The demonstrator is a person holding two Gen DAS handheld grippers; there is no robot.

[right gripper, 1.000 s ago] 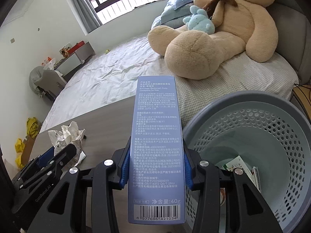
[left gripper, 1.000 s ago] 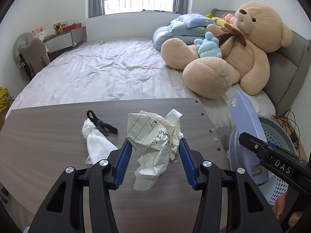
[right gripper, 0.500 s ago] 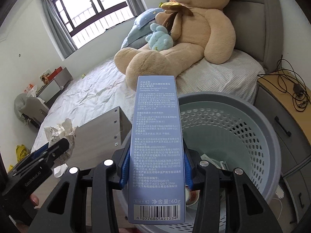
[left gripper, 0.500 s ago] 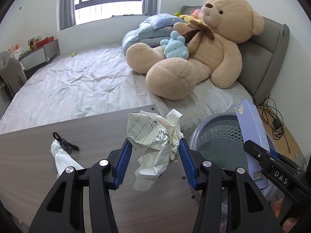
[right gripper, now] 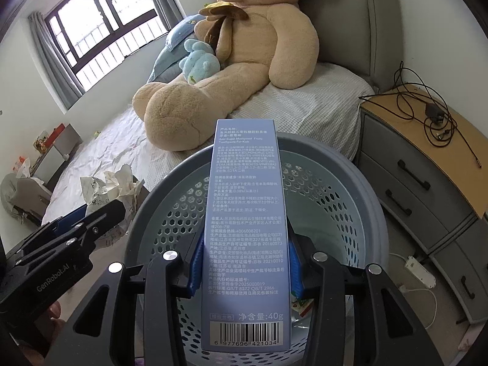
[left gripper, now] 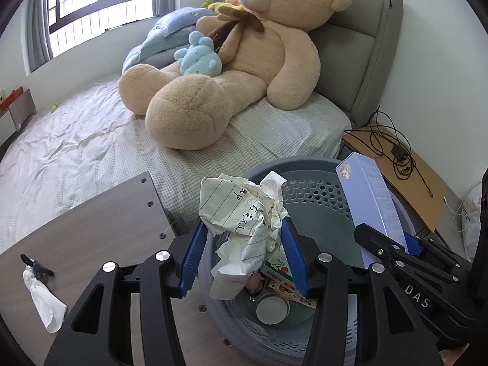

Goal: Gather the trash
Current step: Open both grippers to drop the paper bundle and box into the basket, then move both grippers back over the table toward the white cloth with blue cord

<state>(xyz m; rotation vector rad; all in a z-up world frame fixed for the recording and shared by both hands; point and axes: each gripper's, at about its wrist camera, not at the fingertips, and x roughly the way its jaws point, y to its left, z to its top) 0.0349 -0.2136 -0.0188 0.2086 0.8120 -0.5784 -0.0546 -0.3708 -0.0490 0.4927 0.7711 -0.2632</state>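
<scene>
- Left hand-held gripper: blue pads pressed on both sides of a crumpled sheet of lined paper, held over the near rim of the basket.
- Right hand-held gripper: clamped on a pale blue toothpaste box, long axis pointing forward, barcode end nearest the camera; box held above the basket opening.
- Perforated grey laundry basket: stands on the floor between the counter's right end and a bedside drawer unit. Contents seen from the left wrist: a round tin lid or can at the bottom and a printed carton beside it.
- Wood-grain counter: near its left edge lies a knotted white cloth with a black hair tie touching its upper end.
- Bed: beyond the counter, carrying a large tan teddy bear with a small blue plush resting against it.
- Drawer unit top: tangled black cables.
</scene>
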